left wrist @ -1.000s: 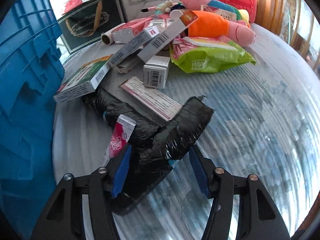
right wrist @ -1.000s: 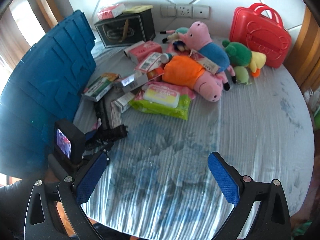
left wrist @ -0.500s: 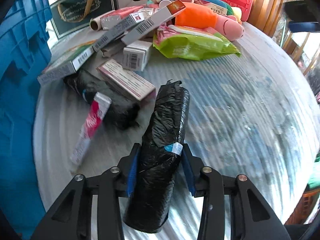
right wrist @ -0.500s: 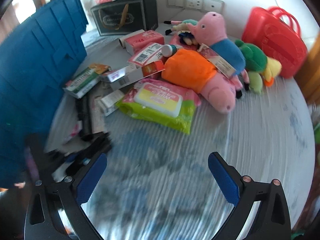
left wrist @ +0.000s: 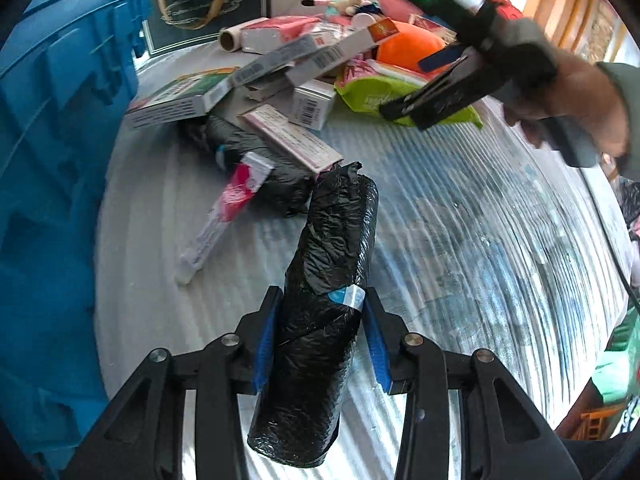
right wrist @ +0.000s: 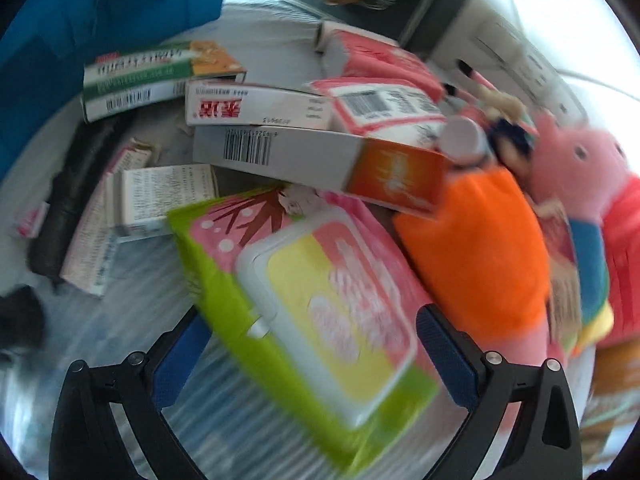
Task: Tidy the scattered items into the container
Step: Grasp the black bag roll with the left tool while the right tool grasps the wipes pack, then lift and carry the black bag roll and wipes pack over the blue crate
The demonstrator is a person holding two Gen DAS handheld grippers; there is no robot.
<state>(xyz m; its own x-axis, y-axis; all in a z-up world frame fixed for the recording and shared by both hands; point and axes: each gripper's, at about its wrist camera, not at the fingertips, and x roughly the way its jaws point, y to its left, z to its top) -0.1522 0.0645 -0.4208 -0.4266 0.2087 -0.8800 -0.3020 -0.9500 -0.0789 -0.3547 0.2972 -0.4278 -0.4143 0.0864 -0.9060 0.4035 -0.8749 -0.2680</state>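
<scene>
At far left of the left wrist view we see the blue crate (left wrist: 52,160); our left gripper (left wrist: 322,344) clamps the black roll (left wrist: 324,300), long axis pointing up-frame. Only the right wrist view shows our right gripper (right wrist: 316,356) gaping astride the wipes pack (right wrist: 316,312).
</scene>
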